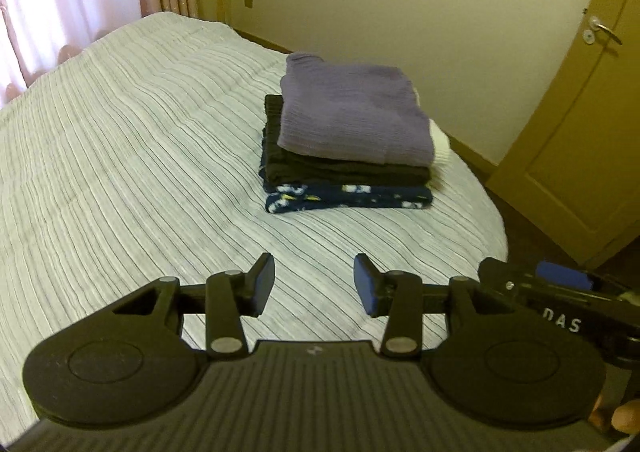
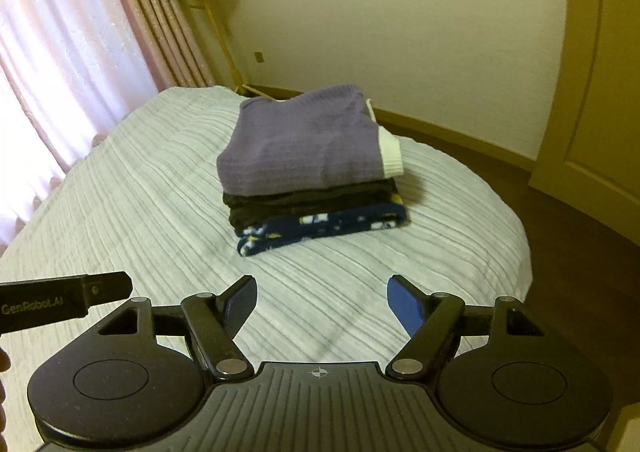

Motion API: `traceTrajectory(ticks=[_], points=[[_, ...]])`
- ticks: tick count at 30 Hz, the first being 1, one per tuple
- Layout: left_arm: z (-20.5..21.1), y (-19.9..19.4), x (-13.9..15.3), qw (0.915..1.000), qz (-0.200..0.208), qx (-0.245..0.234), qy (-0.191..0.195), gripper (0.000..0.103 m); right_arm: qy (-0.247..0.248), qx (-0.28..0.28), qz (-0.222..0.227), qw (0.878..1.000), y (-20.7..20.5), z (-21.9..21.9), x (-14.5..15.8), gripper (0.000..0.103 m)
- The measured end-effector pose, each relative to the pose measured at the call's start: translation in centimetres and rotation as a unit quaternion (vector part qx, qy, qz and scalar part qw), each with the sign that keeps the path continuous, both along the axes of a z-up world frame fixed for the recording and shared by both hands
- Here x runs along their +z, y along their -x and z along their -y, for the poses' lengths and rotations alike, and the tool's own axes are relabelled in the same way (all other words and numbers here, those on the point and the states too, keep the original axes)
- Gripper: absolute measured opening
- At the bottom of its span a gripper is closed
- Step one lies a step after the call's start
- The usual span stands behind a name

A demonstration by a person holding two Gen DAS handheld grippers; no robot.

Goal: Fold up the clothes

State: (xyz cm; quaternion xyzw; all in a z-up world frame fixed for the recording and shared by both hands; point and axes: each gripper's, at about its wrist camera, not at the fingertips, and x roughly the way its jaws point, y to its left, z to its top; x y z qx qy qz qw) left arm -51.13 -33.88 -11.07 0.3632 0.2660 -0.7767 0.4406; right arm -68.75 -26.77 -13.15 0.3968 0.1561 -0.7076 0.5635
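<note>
A stack of folded clothes point(image 1: 348, 143) sits on the far right part of a bed covered with a pale, ribbed white bedspread point(image 1: 120, 155). On top lies a folded lavender knit sweater point(image 1: 352, 119) with a cream ribbed cuff point(image 2: 390, 155) showing at its right edge. Under it is a folded black garment point(image 1: 340, 169), and at the bottom a folded navy fleece piece with a white and yellow print point(image 1: 348, 197). The stack is neat, its near edges roughly aligned, and it rests close to the bed's right edge.

The left gripper point(image 1: 314, 284) hovers over the near part of the bed, well apart from the stack, its jaws moderately apart with nothing between them. The right gripper point(image 2: 322, 304) hangs just beside it on the right, also above bare bedspread, its jaws spread wide and empty. Each gripper's body shows at the edge of the other's view.

Beyond the bed stand a cream wall point(image 1: 380, 3), pink pleated curtains point(image 2: 80, 43) on the far left, and a yellowish wooden door with a metal lever handle point(image 1: 580, 131) on the right.
</note>
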Motion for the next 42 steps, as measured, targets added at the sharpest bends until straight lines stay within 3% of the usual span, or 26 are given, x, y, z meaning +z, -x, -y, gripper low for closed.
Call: traceTrajectory(ticks=[8, 15, 23, 29, 34, 42], points=[[-4.2, -0.7, 0.4, 0.9998, 0.015, -0.010, 0.005, 0.041, -0.005, -0.012, -0.003, 1.000, -1.1, -3.9, 1.1, 0.075], [-4.8, -1.3, -0.3, 0.9996, 0.028, 0.005, -0.008, 0.043, -0.033, 0.003, -0.021, 0.999, -1.9, -5.0, 0.4, 0.075], [-3.0, 0.0, -1.3, 0.9986, 0.035, 0.032, -0.022, 0.045, -0.071, 0.023, -0.038, 0.997, -1.0, -2.6, -0.1, 0.075], [-1.4, 1.3, -1.5, 0.9984, 0.029, 0.049, -0.007, 0.045, -0.079, 0.023, -0.038, 0.996, 1.1, -0.1, -0.5, 0.075], [-0.1, 2.2, -1.5, 0.9988, 0.018, 0.045, 0.001, 0.045, -0.082, 0.035, -0.054, 0.995, 2.0, 1.7, -0.7, 0.075], [1.3, 3.7, -2.5, 0.9989, 0.016, 0.041, -0.016, 0.044, -0.093, 0.042, -0.044, 0.994, 3.8, 3.4, -1.4, 0.075]])
